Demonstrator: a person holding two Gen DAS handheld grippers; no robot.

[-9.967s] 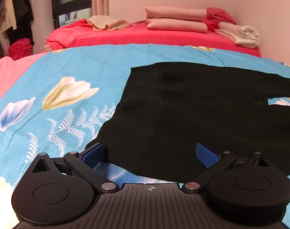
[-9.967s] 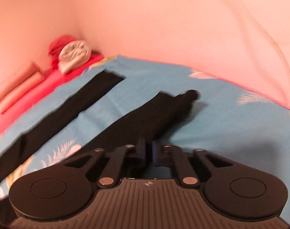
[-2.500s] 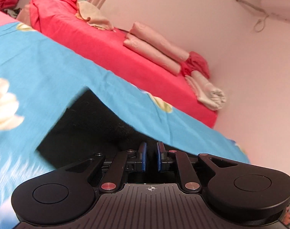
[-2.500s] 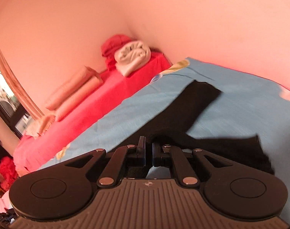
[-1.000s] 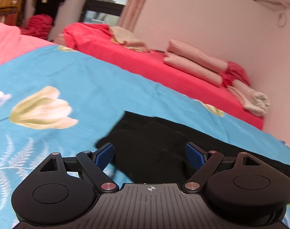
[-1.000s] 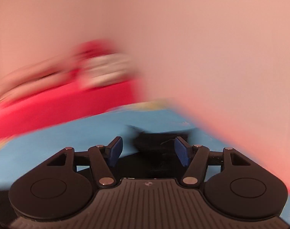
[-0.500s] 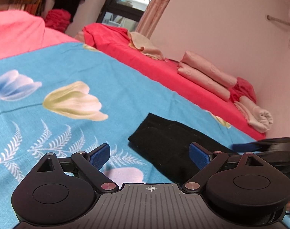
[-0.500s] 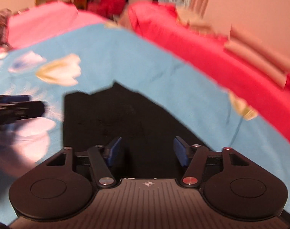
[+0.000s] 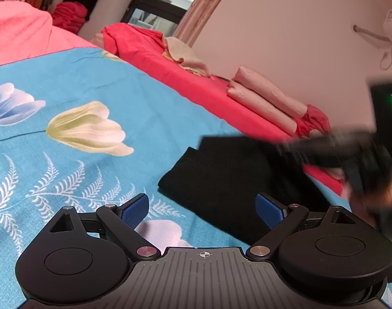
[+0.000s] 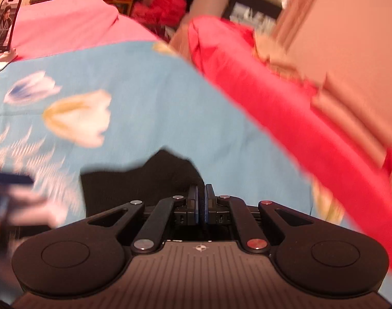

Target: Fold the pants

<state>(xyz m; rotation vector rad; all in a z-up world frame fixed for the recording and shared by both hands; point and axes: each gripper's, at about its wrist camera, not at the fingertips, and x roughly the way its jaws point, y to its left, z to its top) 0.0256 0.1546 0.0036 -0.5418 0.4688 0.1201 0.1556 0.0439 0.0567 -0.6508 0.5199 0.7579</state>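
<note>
The black pants [image 9: 229, 180] lie folded into a compact stack on the blue flowered bedsheet [image 9: 67, 82]. My left gripper [image 9: 201, 207] hovers open just in front of the stack's near corner, nothing between its blue pads. My right gripper [image 9: 286, 148] comes in blurred from the right over the stack's far edge. In the right wrist view its pads are pressed together [image 10: 201, 198] right at the black fabric [image 10: 144, 180], which bunches up around the tips, so it looks pinched on the top layer.
A red bed [image 9: 196, 82] with folded pink bedding [image 9: 268, 100] runs along the wall behind. A pink cover [image 9: 15, 33] lies at the left, with a phone on a stand [image 10: 5, 23]. A hand [image 9: 386, 195] holds the right gripper.
The right gripper swung from facing the wall round to the folded pants and closed its jaws at the fabric. The left gripper drifted slightly back and stayed open.
</note>
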